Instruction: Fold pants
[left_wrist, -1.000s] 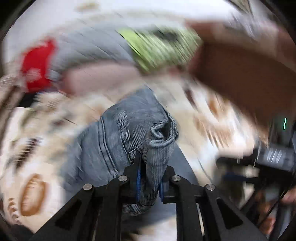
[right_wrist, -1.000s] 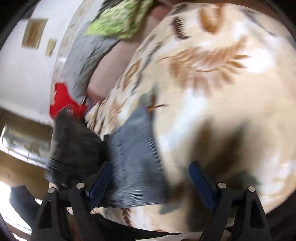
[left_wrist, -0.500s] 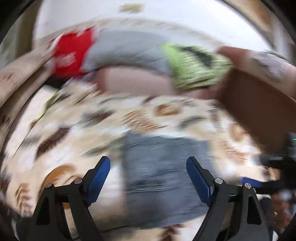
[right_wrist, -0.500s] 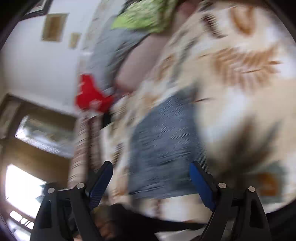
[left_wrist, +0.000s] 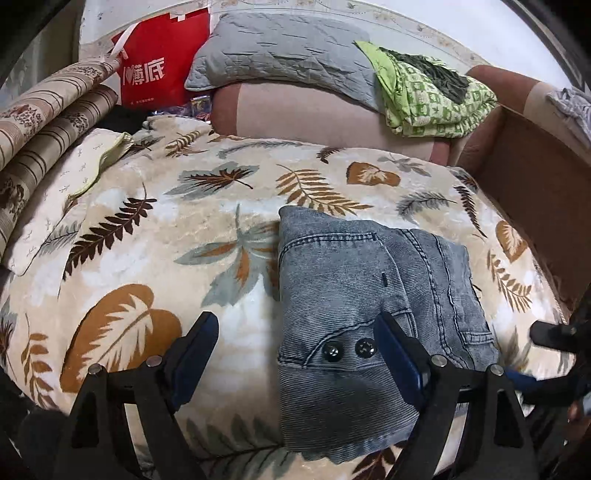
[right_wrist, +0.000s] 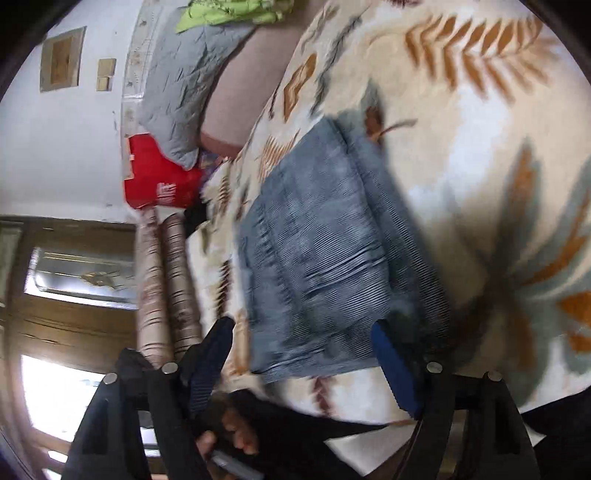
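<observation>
The pants (left_wrist: 365, 310) lay folded into a compact grey-blue denim rectangle on the leaf-print blanket (left_wrist: 155, 236) covering the bed, right of the bed's middle in the left wrist view and close to the near edge. Two dark snap buttons (left_wrist: 347, 349) showed on the upper layer near the near end of the bundle. A second layer with pocket seams projected from under the upper layer on the right side.

The left tool (left_wrist: 295, 354) had its jaws spread wide and gripped nothing. Its right blue pad (left_wrist: 397, 362) stood over the near part of the pants; its left blue pad (left_wrist: 194, 354) stood over bare blanket. Whether either pad touched the fabric could not be determined.

The right tool (right_wrist: 303, 362) was likewise spread wide and empty. In its rolled, blurred view the pants (right_wrist: 321, 251) lay ahead of and between the pads, apart from them. The right tool's black body (left_wrist: 557, 350) appeared at the right edge of the left wrist view, beside the near right corner of the pants.

Along the far edge of the bed lay a grey quilted pillow (left_wrist: 280, 55) on a pink bolster (left_wrist: 306, 110), with a green patterned cloth (left_wrist: 428, 96) to its right and a red bag (left_wrist: 162, 70) to its left. Striped rolled bedding (left_wrist: 40, 122) occupied the far left corner. A brown board (left_wrist: 535, 192) bordered the right edge
</observation>
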